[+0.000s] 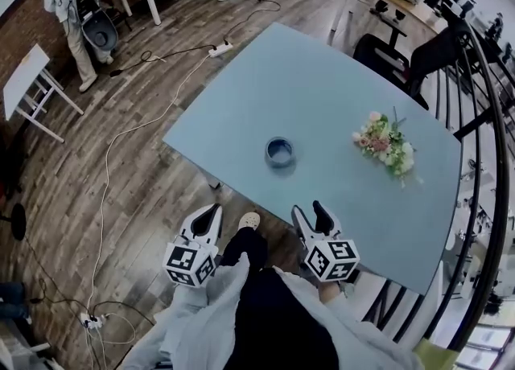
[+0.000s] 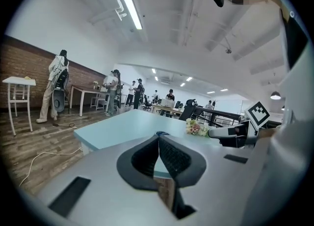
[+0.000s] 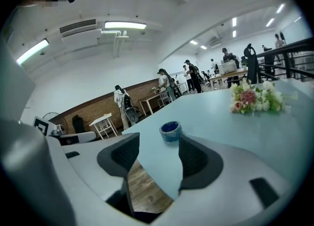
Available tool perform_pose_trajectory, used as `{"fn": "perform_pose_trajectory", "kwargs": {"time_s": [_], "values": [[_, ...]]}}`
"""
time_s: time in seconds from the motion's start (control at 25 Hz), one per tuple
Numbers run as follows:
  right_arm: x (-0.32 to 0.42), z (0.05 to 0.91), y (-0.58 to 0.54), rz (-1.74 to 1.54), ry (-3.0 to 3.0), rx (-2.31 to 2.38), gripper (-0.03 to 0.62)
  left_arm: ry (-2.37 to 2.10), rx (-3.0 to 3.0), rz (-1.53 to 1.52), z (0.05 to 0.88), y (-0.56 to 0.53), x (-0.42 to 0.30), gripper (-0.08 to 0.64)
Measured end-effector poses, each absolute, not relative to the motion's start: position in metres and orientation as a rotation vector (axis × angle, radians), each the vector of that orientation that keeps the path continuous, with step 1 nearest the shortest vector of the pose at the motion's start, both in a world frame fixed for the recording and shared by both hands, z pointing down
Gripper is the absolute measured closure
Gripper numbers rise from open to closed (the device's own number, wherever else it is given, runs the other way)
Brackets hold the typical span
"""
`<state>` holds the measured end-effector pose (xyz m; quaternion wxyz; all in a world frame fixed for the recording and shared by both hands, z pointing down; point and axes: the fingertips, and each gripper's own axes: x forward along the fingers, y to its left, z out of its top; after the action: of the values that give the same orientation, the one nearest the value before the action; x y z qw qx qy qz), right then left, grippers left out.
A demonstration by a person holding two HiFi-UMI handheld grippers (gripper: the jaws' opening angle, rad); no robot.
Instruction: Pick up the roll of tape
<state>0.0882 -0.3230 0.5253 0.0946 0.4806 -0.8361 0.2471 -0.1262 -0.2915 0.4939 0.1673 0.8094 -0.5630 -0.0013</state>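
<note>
1. My right claw (image 1: 310, 209) hangs wide open and empty just short of the worktop's (image 1: 322, 95) near edge. Beside it, my left claw (image 1: 212, 212) is pinched together on nothing.
2. Seen ahead through the right claw's gap, the roll of tape (image 1: 279, 152) lies flat and untouched, a little in from that near edge and toward its left corner.
3. A spray of flowers (image 1: 388, 143) lies well apart, toward the right edge.
4. By my judgement the reach is not yet made. I should come forward and down, straddle the roll squarely, close only once both jaws flank it, then lift straight.
</note>
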Motion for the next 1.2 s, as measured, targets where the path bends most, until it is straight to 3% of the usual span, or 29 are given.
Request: {"fn": "perform_pose_trajectory", "kwargs": {"time_s": [0.6,1.2], "values": [[0.063,0.518,-0.436,0.751,-2.440,1.479,0.337,-1.551,2.346,0.002,0.483,-0.419,-0.152,0.543],[0.055,0.576,-0.491,0.833,-2.212,1.494,0.321,-1.453,2.294,0.077,0.521,-0.479,-0.166,0.543]]}}
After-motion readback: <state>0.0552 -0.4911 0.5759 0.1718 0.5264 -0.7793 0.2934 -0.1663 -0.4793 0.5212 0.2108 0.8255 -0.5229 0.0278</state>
